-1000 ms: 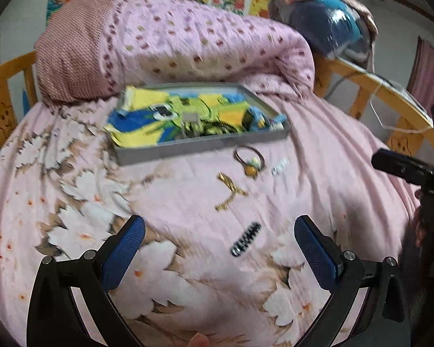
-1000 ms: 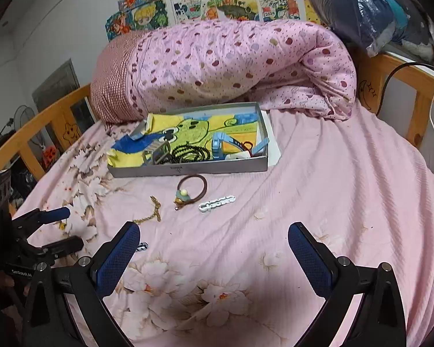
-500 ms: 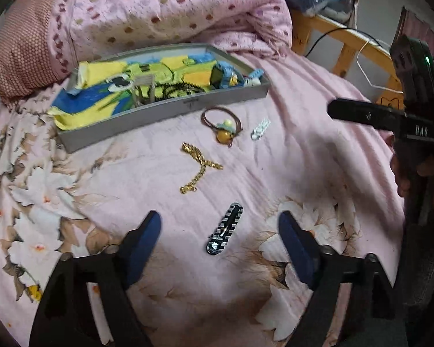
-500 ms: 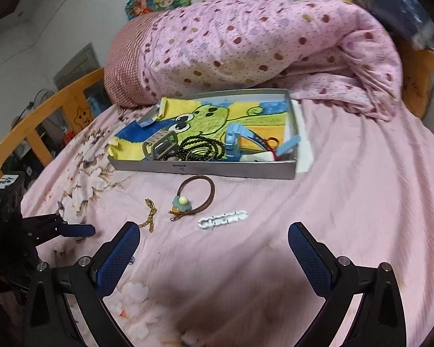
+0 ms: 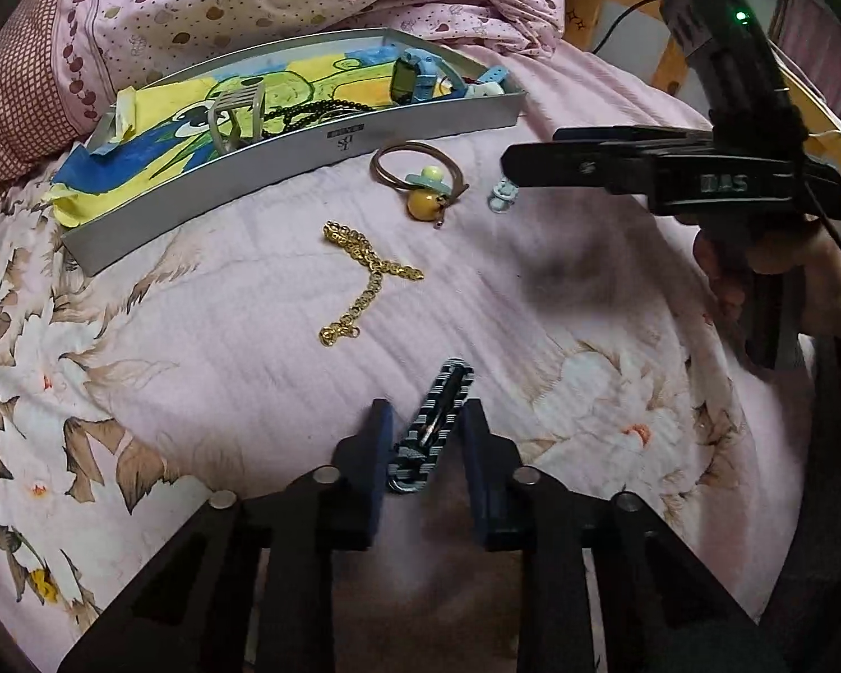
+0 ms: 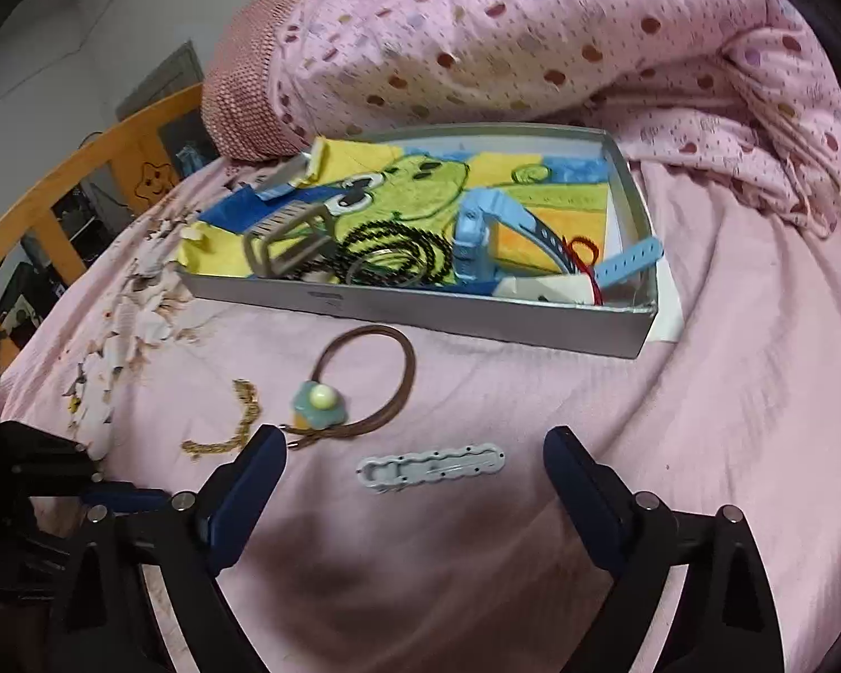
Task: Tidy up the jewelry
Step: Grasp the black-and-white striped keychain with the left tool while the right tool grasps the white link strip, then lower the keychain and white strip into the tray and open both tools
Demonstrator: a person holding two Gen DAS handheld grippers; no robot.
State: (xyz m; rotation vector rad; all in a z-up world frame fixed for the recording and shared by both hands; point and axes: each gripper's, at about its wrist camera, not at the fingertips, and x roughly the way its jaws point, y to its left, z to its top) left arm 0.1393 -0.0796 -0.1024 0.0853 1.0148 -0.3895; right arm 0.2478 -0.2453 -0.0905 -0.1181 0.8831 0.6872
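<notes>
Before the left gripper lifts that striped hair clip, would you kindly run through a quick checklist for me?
1. Striped hair clip between left gripper fingers: ok.
2. Fingers touching clip: cannot tell; narrow gaps seem to remain.
3. Gold chain apart from the clip: ok.
4. Tray has bare space left: ok.
5. Right gripper open around the pale clip: ok.
6. Hair tie outside the right gripper: ok.

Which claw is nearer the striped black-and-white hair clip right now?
Left. The left claw straddles the striped hair clip, a finger on each side of it. The right claw sits open over the pale blue clip, further up the bed near the tray.
</notes>
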